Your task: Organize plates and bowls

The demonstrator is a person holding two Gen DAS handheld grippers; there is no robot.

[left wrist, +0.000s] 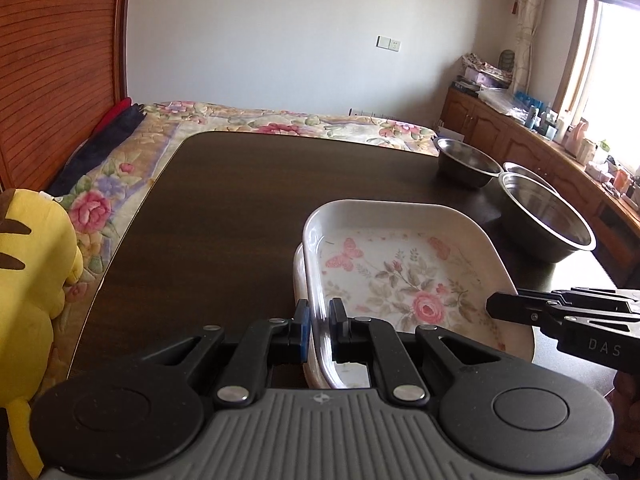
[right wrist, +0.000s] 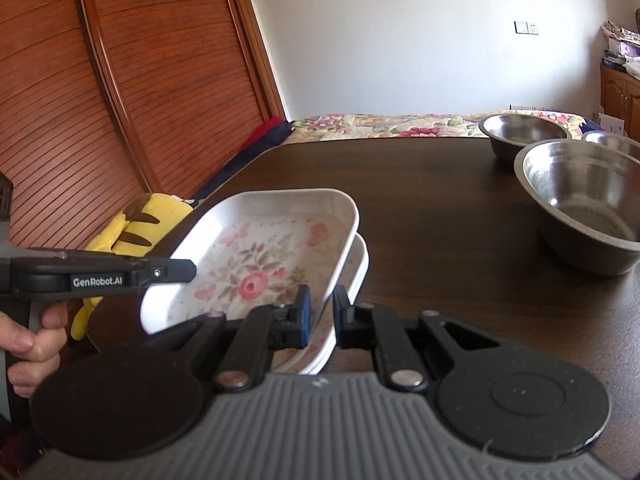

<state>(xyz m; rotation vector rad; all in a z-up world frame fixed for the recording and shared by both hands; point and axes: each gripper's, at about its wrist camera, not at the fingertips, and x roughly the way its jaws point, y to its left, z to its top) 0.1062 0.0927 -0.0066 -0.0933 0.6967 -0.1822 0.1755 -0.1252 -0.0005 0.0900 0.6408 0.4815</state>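
A white rectangular plate with a pink rose and butterfly pattern [left wrist: 400, 272] [right wrist: 256, 260] sits slightly askew on top of another white plate [left wrist: 298, 272] [right wrist: 358, 268] on the dark table. My left gripper [left wrist: 320, 322] is shut on the top plate's left rim. In the right wrist view it reaches in from the left [right wrist: 176, 270]. My right gripper [right wrist: 322, 312] is shut on the same plate's right rim and shows at the right of the left wrist view [left wrist: 504, 306]. Three steel bowls stand at the table's far right: a large one [left wrist: 548, 216] [right wrist: 580, 208], a smaller one [left wrist: 466, 160] [right wrist: 524, 132], and a third [left wrist: 524, 170] half hidden behind.
The dark wooden table [left wrist: 220, 220] [right wrist: 420, 200] stretches ahead to the left of the bowls. A yellow plush toy [left wrist: 32, 260] [right wrist: 136, 224] sits off its left edge, on a bed with a floral cover [left wrist: 280, 120]. A hand [right wrist: 32, 340] holds the left gripper's handle.
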